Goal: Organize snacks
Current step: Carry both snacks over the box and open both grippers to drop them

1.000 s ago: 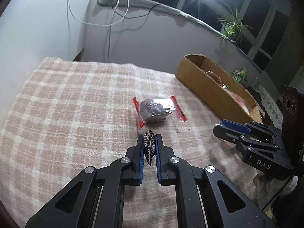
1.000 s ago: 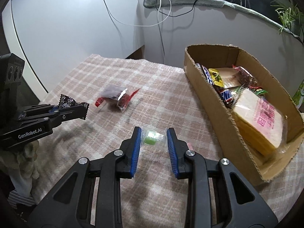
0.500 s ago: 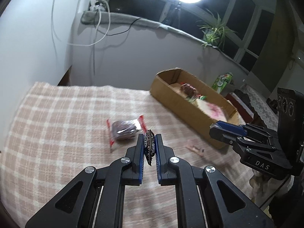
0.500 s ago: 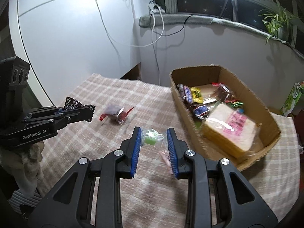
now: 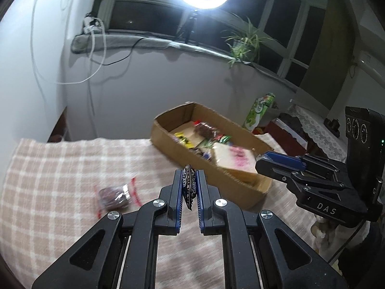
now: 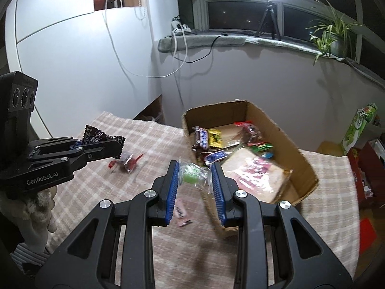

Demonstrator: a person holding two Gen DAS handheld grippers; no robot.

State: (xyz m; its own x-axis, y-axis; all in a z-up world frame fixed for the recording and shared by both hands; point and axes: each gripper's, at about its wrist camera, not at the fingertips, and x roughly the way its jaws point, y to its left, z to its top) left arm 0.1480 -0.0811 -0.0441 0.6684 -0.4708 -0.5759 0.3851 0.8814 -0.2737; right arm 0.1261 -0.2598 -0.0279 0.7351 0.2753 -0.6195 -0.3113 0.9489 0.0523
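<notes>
Snacks: dark patterned packet (image 5: 189,185) pinched edge-on in left gripper (image 5: 189,187), jaws nearly closed. Green candy in clear wrap (image 6: 194,174) clamped in right gripper (image 6: 195,180), jaws moderately apart. Both held above tablecloth (image 5: 48,180), beside box (image 6: 305,168) holding snacks. Red-ended packet (image 5: 115,193) lies mid-cloth.

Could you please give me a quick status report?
Left gripper shut on dark wrapper. Right gripper shut on green candy. Box ahead, unobstructed.
</notes>
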